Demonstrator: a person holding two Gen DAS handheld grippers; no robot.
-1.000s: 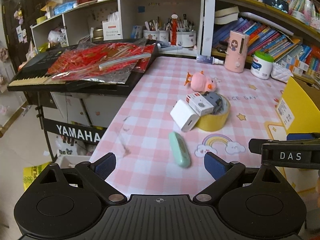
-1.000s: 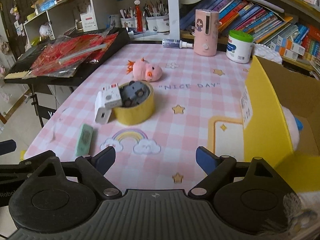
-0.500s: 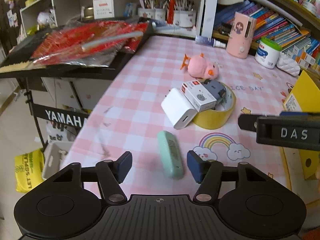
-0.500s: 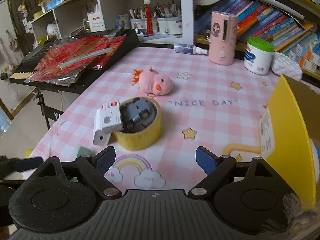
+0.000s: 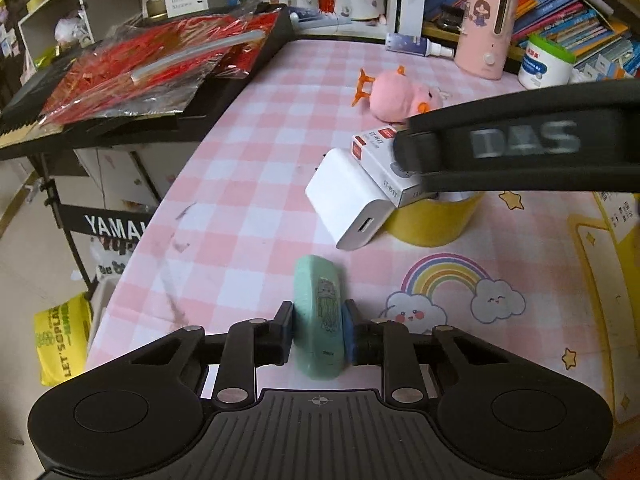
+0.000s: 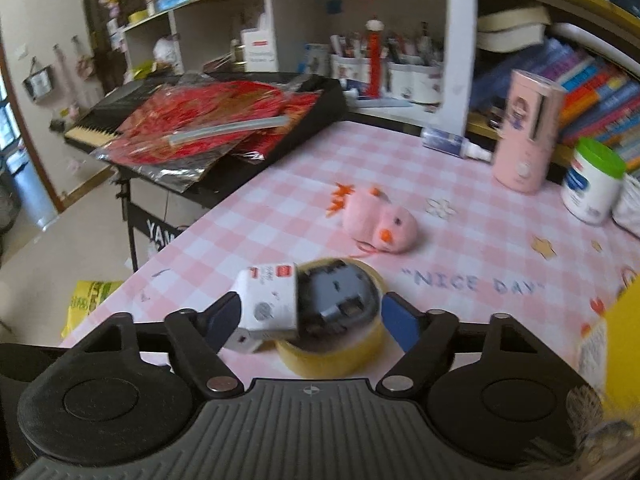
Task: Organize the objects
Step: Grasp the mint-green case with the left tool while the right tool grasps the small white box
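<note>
A mint-green case lies on the pink checked tablecloth, and my left gripper is shut on its near end. Beyond it a white charger leans on a yellow tape roll. On the roll rest a small white box and a grey gadget. My right gripper straddles the white box and the tape roll. Its jaws are closing, and the pads stand just outside both. One of its fingers crosses the left wrist view. A pink plush chick lies farther back.
A keyboard with red foil packs adjoins the table's left edge. A pink device, a white jar with a green lid and a spray bottle stand at the back before bookshelves. A yellow box is at the right.
My left gripper came down and forward over the mint case and closed on it. My right gripper moved left toward the tape roll, and its jaws have narrowed around the white box and roll.
</note>
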